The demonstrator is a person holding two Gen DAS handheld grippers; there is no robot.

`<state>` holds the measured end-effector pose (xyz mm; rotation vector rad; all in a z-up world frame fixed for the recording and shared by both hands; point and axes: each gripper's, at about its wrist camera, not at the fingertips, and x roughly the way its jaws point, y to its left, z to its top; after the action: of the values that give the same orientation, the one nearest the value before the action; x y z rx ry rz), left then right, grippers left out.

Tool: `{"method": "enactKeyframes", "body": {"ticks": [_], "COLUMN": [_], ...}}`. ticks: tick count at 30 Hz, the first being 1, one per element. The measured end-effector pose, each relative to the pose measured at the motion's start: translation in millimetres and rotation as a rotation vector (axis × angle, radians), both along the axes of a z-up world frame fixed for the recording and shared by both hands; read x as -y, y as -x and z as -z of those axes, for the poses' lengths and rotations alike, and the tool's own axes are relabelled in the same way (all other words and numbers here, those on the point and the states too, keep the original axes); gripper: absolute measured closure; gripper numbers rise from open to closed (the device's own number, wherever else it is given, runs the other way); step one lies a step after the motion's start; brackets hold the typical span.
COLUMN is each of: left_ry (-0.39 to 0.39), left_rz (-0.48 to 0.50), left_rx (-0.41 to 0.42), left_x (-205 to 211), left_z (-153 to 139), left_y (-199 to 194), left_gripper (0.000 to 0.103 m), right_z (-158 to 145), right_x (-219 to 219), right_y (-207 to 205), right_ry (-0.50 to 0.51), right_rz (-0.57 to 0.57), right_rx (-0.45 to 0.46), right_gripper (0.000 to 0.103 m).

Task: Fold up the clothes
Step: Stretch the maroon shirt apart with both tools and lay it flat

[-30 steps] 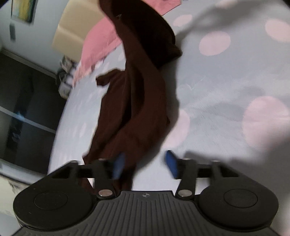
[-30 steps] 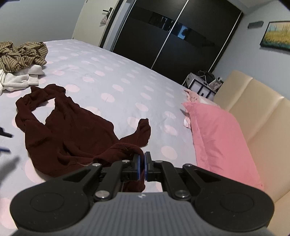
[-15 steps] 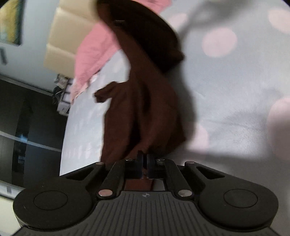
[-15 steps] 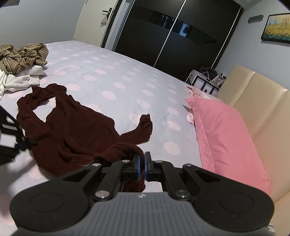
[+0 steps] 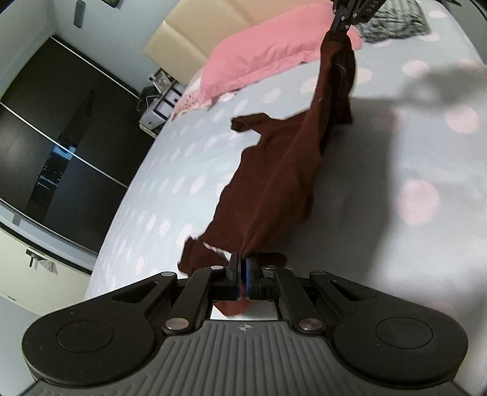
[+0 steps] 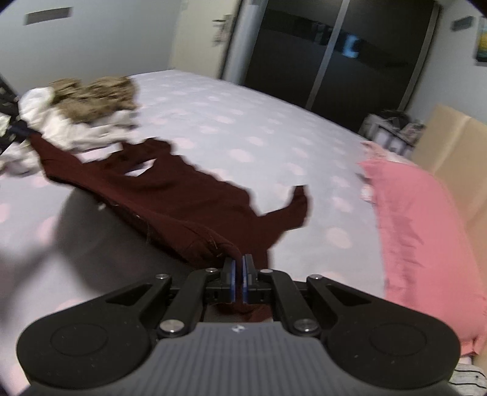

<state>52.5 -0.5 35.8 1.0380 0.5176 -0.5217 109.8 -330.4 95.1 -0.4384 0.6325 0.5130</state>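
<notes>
Lying beside maroon garment [image 6: 170,195]: pink pillow [image 6: 420,237], crumpled clothes pile [image 6: 88,112]

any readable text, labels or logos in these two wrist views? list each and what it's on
No readable words or numbers.
Pale lettering on the right gripper, top of the left wrist view: too small and cut off to read.
Small embossed emblem, no letters, on the left gripper body.
Wall picture: blurred, no text visible.

Dark maroon garment [image 5: 274,170], crumpled, stretched taut above the dotted bedsheet [image 5: 170,182], one sleeve trailing
</notes>
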Motion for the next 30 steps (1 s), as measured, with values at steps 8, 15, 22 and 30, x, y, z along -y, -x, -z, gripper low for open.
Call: {"method": "enactKeyframes", "body": {"ticks": [8, 15, 22, 30], "left_ry": [-0.003, -0.005, -0.079, -0.143], "left_rz": [0.009, 0.039, 0.095, 0.089], "left_rx": [-0.094, -0.210, -0.337, -0.452], "left_x": [-26.6, -34.3, -31.9, -23.7], "left_z": [2.6, 19.7, 59.4, 115.8], "left_y": [80.8, 126.2, 153.1, 137.7], "left_gripper": [0.102, 0.102, 0.102, 0.102], "right_z": [9.2, 28.6, 56.4, 112.2], "right_x": [-17.6, -20.3, -30.4, -44.1], "right_y": [76.6, 130.4, 157.7, 150.5], "right_ry": [0.045, 0.100, 0.257, 0.406], "right_rz": [-0.150, -0.244, -0.338, -0.405], "right_rx": [-0.137, -0.277, -0.430, -0.569], "right_gripper": [0.098, 0.098, 0.098, 0.098]}}
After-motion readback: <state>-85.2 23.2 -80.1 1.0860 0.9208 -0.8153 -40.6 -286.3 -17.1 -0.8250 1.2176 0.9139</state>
